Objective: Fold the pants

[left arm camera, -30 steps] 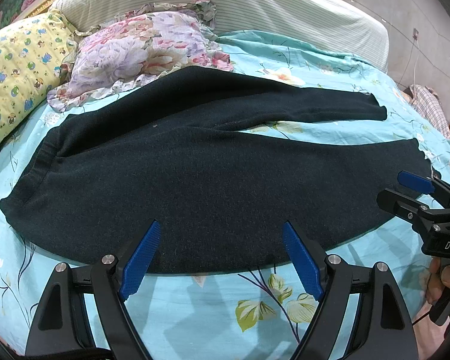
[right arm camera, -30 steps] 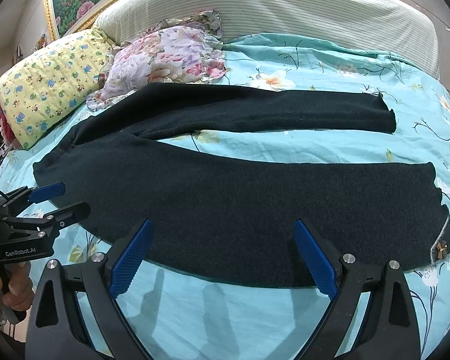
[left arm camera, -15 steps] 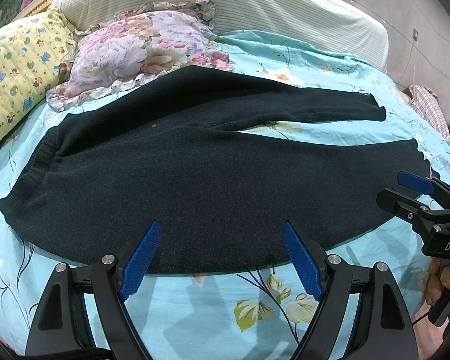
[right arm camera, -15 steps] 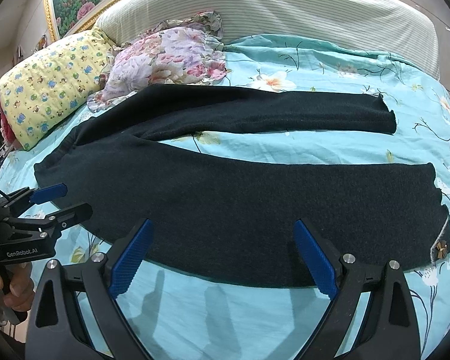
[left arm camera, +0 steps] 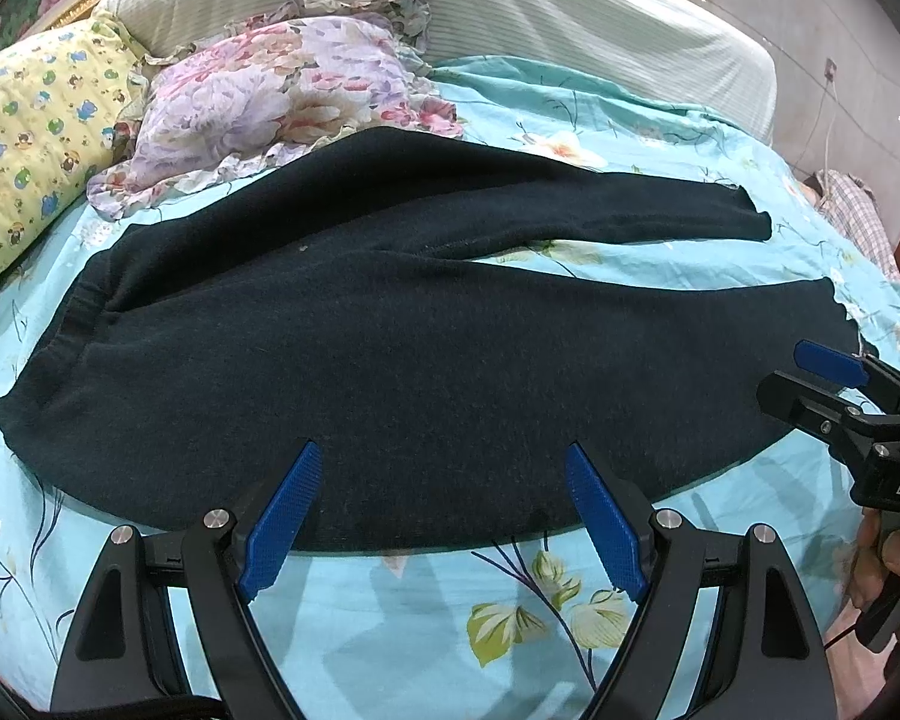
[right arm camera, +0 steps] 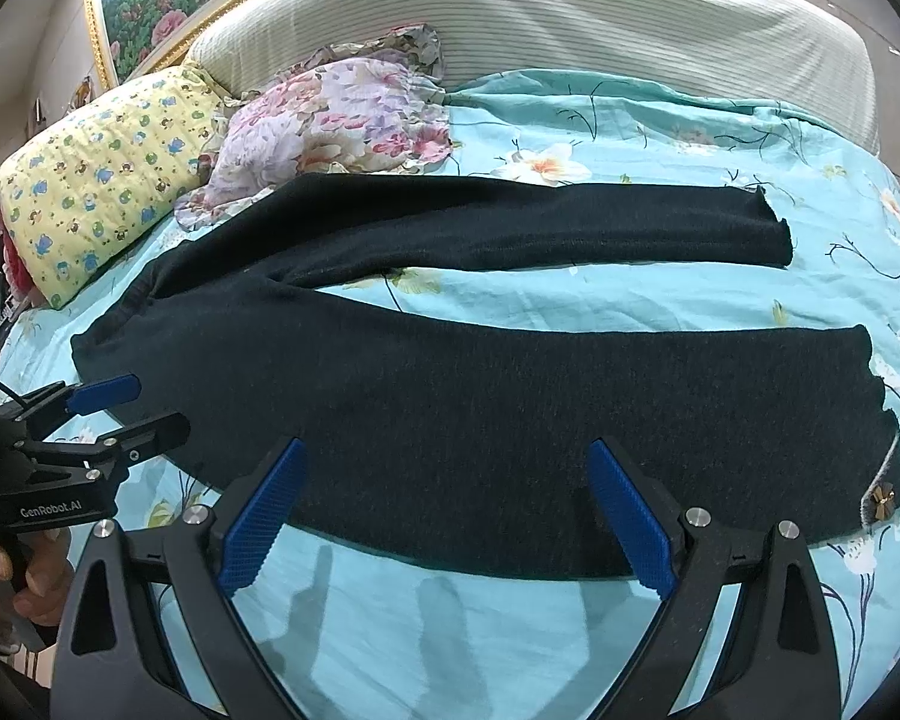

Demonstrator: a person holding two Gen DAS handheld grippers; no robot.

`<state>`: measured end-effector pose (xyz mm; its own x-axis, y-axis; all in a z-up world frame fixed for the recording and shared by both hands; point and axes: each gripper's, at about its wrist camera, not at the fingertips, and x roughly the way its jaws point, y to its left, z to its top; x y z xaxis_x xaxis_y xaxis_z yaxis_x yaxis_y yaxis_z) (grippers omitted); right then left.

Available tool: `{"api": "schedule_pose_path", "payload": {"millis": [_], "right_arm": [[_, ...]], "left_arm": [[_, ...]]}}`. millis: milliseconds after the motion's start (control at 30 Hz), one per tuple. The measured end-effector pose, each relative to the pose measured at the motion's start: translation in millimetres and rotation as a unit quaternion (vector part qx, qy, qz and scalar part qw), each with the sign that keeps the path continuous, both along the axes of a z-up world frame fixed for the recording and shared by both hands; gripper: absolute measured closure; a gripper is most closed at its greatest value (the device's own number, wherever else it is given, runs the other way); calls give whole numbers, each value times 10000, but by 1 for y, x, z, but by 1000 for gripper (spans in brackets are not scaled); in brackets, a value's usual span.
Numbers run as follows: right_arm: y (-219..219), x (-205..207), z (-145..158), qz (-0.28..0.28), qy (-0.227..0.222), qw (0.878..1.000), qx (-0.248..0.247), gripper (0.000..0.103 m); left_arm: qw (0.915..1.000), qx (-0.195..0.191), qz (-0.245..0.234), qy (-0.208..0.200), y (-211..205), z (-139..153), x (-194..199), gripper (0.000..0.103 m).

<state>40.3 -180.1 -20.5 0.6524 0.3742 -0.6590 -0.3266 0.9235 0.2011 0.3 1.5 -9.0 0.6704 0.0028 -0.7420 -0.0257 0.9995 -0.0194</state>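
Dark knit pants (left arm camera: 390, 348) lie spread flat on the bed, waistband at the left, both legs running right and split apart. They also show in the right wrist view (right arm camera: 510, 396). My left gripper (left arm camera: 444, 516) is open and empty, just above the near edge of the pants near the waist half. It also shows at the left of the right wrist view (right arm camera: 132, 408). My right gripper (right arm camera: 450, 516) is open and empty, just above the near leg's edge. It shows at the right of the left wrist view (left arm camera: 810, 378), beside the near cuff.
The bed has a turquoise floral sheet (right arm camera: 570, 630). A yellow patterned pillow (right arm camera: 102, 180) and a pink floral pillow (right arm camera: 342, 120) lie at the back left, the floral one touching the far leg. A striped headboard (right arm camera: 570, 18) stands behind.
Both grippers have crept slightly closer to the near edge of the pants. The pants have not moved.
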Motion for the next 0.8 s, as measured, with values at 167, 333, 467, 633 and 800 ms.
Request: {"api": "schedule_pose_path", "payload": {"millis": [167, 333, 467, 633, 800], "right_arm": [[0, 0, 0, -5, -8, 10000, 8, 8], [-3, 3, 3, -49, -8, 10000, 81, 8], [-8, 9, 5, -81, -7, 9999, 113, 8], [-18, 24, 8, -145, 26, 9998, 163, 8], [-38, 46, 16, -288, 18, 9994, 186, 8]], "left_arm": [[10000, -35, -24, 20, 1, 2, 2, 19], [10000, -67, -70, 4, 2, 8, 8, 19], [9999, -49, -147, -29, 1, 14, 17, 19], [9997, -64, -242, -42, 1, 23, 35, 19], [9994, 45, -307, -158, -1, 34, 58, 19]]}}
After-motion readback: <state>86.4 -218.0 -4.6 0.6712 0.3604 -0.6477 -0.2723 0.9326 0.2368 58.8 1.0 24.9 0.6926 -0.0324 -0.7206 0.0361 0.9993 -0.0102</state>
